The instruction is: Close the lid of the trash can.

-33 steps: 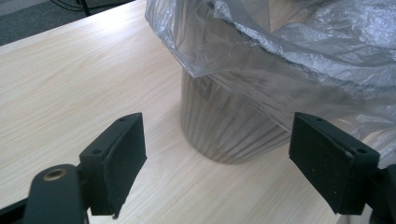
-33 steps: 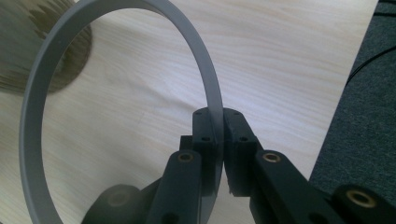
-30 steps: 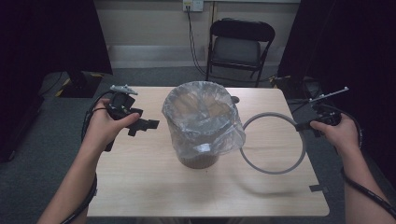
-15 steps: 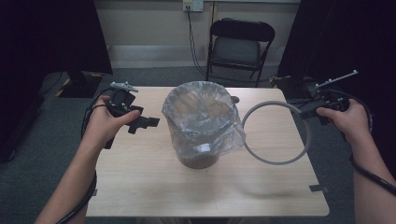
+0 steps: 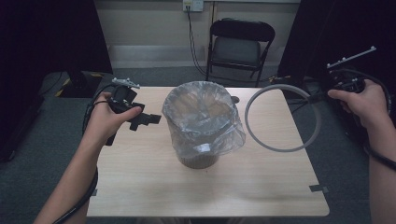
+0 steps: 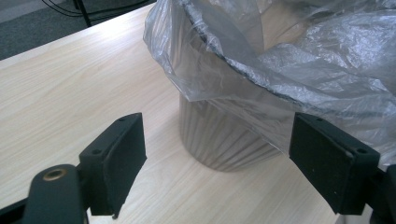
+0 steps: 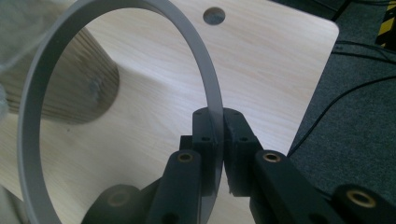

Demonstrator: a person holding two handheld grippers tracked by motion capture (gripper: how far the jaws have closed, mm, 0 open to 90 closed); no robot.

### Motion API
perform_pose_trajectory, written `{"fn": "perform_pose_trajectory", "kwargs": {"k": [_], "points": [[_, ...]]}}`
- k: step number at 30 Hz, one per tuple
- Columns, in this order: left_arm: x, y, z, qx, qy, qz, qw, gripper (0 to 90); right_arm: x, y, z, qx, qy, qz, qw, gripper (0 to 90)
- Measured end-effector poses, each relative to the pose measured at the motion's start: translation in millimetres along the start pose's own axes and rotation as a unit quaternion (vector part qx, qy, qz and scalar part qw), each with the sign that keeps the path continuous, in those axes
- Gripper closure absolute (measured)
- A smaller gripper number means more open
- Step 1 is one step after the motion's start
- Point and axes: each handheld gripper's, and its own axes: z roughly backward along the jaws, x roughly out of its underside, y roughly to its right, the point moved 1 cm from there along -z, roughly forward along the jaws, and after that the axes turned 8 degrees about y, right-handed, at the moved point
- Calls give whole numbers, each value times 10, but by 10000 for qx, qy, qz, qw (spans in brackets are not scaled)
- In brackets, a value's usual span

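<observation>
Your right claw rose, lifting the grey plastic ring.
It gripped the ring; your left claw stood released beside the bag-lined ribbed bin.

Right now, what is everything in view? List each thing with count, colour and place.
bin: one, beige, ribbed, mid-table
plastic bag: one, clear, lining the bin, draped over its rim
ring: one, grey, held up right of the bin
table: one, light wood, with a round hole near its far edge
folding chair: one, black, behind the table
left tool: one, black, jaws open, left of the bin
right tool: one, black, jaws shut on the ring's edge
</observation>
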Motion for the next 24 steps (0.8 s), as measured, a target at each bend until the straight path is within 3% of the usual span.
{"fn": "perform_pose_trajectory", "kwargs": {"k": [9, 15, 24], "points": [[-24, -14, 5, 40, 44, -23, 10000, 181, -207, -55, 231, -16, 145, 6, 9999, 846], [-12, -1, -16, 65, 38, -28, 10000, 180, -435, -247, 313, -125, 215, 132, 9996, 845], [5, 4, -20, 136, 81, -60, 9999, 180, -705, -627, 84, -458, 144, 351, 9982, 845]]}}
